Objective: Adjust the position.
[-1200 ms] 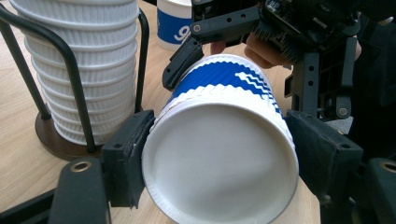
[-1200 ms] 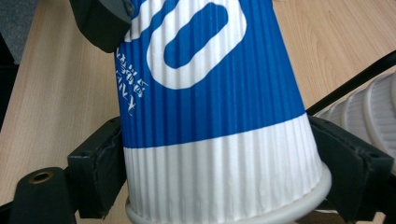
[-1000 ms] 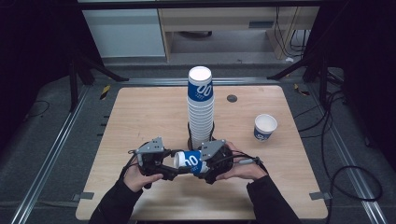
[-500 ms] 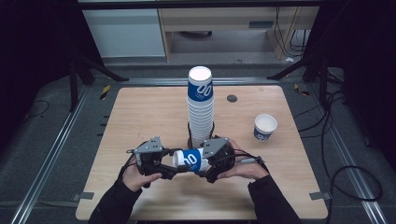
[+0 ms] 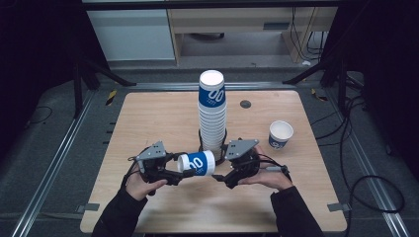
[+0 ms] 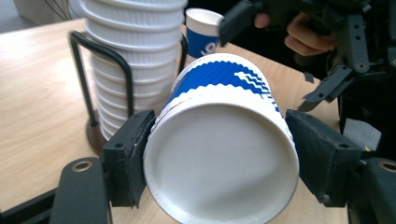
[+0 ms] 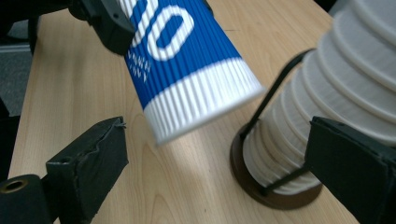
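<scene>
A blue-and-white ribbed paper cup [image 5: 196, 163] lies on its side in the air just above the table, in front of the stack. My left gripper [image 5: 182, 173] is shut on its base end; in the left gripper view both pads [image 6: 128, 163] press the cup [image 6: 222, 154], whose white bottom faces the camera. My right gripper [image 5: 223, 177] stands open just right of the cup's rim. Its jaws have just been opening, and in the right gripper view the cup [image 7: 187, 60] hangs ahead of the wide-spread right gripper [image 7: 215, 172], touching neither pad.
A tall stack of cups [image 5: 212, 116] stands in a black wire holder [image 7: 275, 186] at the middle of the wooden table [image 5: 148, 118], right behind both grippers. A single upright cup [image 5: 280, 134] sits at the right. A dark round spot [image 5: 245, 104] marks the far side.
The right gripper's jaws have spread wide and let go of the cup's rim end, drawing back a little to the right. The left gripper still holds the cup in place.
</scene>
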### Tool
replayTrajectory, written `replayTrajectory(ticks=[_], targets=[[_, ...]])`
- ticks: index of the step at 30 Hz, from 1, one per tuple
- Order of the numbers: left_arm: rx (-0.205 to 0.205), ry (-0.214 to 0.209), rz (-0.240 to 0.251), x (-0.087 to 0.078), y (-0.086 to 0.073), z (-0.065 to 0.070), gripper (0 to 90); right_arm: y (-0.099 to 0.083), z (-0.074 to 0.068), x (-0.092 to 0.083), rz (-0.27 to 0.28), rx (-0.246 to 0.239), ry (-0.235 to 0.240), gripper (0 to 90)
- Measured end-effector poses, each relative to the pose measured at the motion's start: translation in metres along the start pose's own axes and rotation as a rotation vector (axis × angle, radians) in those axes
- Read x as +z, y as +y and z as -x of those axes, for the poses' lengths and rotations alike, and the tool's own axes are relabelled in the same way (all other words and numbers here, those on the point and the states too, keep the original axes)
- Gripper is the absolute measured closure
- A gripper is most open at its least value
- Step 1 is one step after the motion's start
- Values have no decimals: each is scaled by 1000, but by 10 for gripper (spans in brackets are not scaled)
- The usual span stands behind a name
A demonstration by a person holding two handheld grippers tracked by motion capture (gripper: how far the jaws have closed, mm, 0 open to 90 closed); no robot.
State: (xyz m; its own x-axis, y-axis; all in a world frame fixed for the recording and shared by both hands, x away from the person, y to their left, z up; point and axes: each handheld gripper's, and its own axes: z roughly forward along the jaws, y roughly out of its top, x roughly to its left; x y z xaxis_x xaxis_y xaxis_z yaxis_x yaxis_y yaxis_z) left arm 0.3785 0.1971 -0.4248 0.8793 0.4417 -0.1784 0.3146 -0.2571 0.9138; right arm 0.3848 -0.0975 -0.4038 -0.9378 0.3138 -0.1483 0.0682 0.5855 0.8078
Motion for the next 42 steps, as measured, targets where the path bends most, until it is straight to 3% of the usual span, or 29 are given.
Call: replayTrajectory(ticks=[8, 16, 24, 30, 37, 42], targets=[[-3, 13, 82, -7, -1, -6, 265, -18, 4, -21, 63, 112, -21, 60], [8, -39, 127, -4, -2, -3, 265, -34, 4, -22, 105, 192, 24, 59], [22, -120, 135, 4, 0, 9, 265, -36, 3, -12, 136, 210, 105, 60], [34, -157, 128, 9, 1, 15, 265, -34, -1, -6, 153, 208, 174, 57], [33, -215, 108, 15, 0, 20, 266, -31, -3, 3, 150, 201, 220, 56], [38, -233, 91, 20, -2, 23, 266, -30, -5, 8, 152, 187, 249, 62]])
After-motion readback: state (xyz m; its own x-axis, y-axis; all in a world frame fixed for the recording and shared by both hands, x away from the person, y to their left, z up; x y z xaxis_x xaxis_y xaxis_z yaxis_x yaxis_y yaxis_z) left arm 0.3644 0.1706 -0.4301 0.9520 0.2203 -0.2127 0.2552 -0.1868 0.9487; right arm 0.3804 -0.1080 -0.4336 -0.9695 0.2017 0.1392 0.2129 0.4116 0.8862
